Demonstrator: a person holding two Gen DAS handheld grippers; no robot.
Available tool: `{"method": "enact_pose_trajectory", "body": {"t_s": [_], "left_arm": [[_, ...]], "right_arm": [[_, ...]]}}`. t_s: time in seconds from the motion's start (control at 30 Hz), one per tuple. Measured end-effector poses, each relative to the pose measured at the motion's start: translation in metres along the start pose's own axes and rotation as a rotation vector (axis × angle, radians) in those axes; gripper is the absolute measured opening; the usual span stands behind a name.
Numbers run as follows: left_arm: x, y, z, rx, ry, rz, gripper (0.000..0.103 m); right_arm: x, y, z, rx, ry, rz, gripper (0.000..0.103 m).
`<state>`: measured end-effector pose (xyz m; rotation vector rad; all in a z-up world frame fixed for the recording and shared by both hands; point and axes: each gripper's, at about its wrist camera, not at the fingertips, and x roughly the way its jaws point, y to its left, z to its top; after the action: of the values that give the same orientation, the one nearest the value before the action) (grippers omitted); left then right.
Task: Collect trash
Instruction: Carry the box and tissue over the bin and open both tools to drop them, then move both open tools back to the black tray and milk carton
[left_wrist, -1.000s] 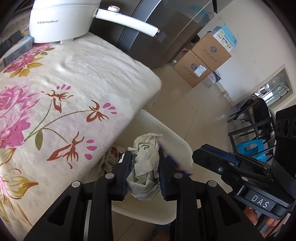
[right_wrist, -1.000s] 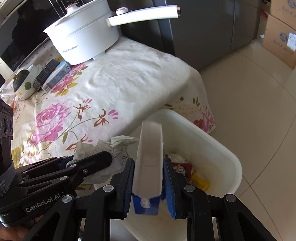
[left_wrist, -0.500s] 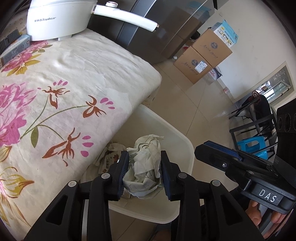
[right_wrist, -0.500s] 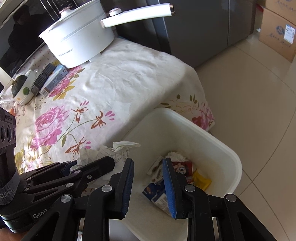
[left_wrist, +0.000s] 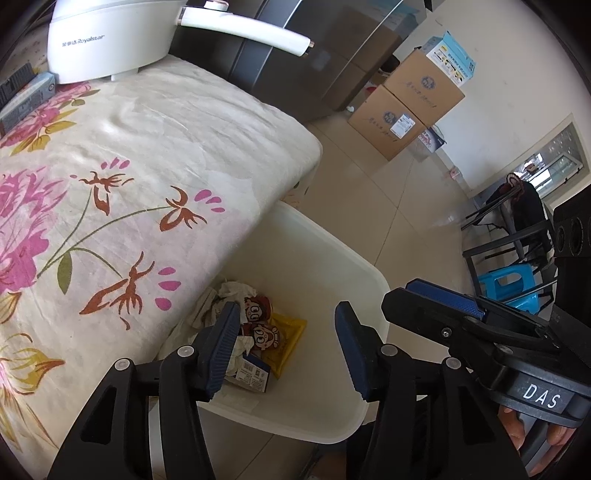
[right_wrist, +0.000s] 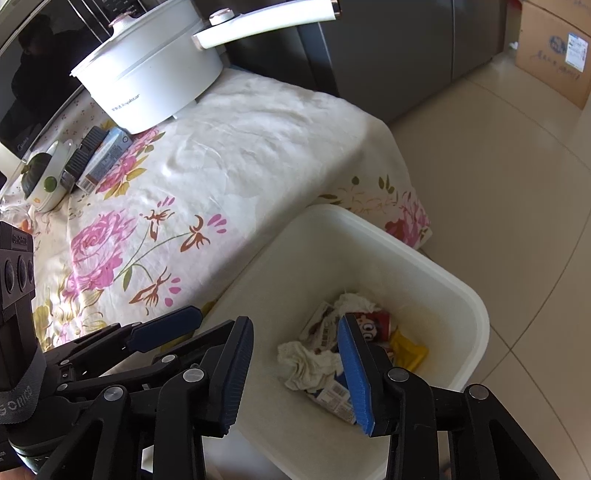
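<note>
A white plastic bin (left_wrist: 373, 280) (right_wrist: 472, 295) stands on the floor against the table. In it lie a crumpled tissue (right_wrist: 310, 363), a blue and white carton (left_wrist: 255, 374) (right_wrist: 332, 398), a red cartoon wrapper (left_wrist: 260, 326) (right_wrist: 373, 325) and a yellow packet (left_wrist: 288, 332) (right_wrist: 408, 349). My left gripper (left_wrist: 286, 349) is open and empty above the bin. My right gripper (right_wrist: 295, 373) is open and empty above the bin, beside the left one.
The table has a floral cloth (left_wrist: 110, 184) (right_wrist: 221, 166). On it stand a white pot (left_wrist: 107, 40) (right_wrist: 155, 77) with a long handle and a small box (right_wrist: 105, 158). Cardboard boxes (left_wrist: 406, 99) and a blue stool (left_wrist: 513, 288) stand on the tiled floor.
My right gripper opened first and the carton fell into the bin. My left gripper then opened and the crumpled tissue dropped in too. Both are now empty.
</note>
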<state>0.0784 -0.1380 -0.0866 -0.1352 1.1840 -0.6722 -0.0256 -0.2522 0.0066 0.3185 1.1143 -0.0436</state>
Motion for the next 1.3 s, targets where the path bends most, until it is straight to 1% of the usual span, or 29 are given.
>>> {"method": "enact_pose_trajectory", "body": {"t_s": [0.3,0.47,0.6,0.7,0.83,0.97,1.03,1.1,1.17,1.3], "left_arm": [[-0.006,0.0,0.0,-0.01,-0.014,0.005,0.056],[-0.012,0.0,0.0,0.001,-0.036,0.029,0.056],[-0.023,0.003,0.001,-0.042,-0.055,0.051,0.056],[-0.037,0.004,0.002,-0.077,-0.087,0.065,0.056],[-0.061,0.008,0.0,-0.109,-0.142,0.065,0.056],[-0.087,0.026,-0.005,-0.14,-0.194,0.124,0.056],[-0.101,0.042,-0.008,-0.176,-0.214,0.151,0.056],[-0.116,0.058,-0.008,-0.229,-0.234,0.152,0.056],[-0.134,0.071,-0.008,-0.259,-0.267,0.166,0.056],[-0.165,0.097,-0.008,-0.286,-0.337,0.254,0.057]], "right_arm": [[0.001,-0.001,0.0,0.004,0.006,0.0,0.047],[0.0,-0.003,0.0,0.017,0.008,0.003,0.052],[0.0,-0.001,0.002,0.03,0.01,0.025,0.052],[-0.005,0.002,0.005,0.039,-0.008,0.047,0.054],[-0.01,0.008,0.01,0.044,-0.024,0.092,0.064],[-0.009,0.02,0.012,0.024,-0.018,0.127,0.066],[-0.008,0.028,0.013,0.01,-0.013,0.154,0.066],[-0.009,0.037,0.015,-0.006,-0.013,0.177,0.066],[-0.008,0.047,0.017,-0.024,-0.016,0.191,0.066],[0.002,0.061,0.02,-0.046,-0.003,0.212,0.067]]}}
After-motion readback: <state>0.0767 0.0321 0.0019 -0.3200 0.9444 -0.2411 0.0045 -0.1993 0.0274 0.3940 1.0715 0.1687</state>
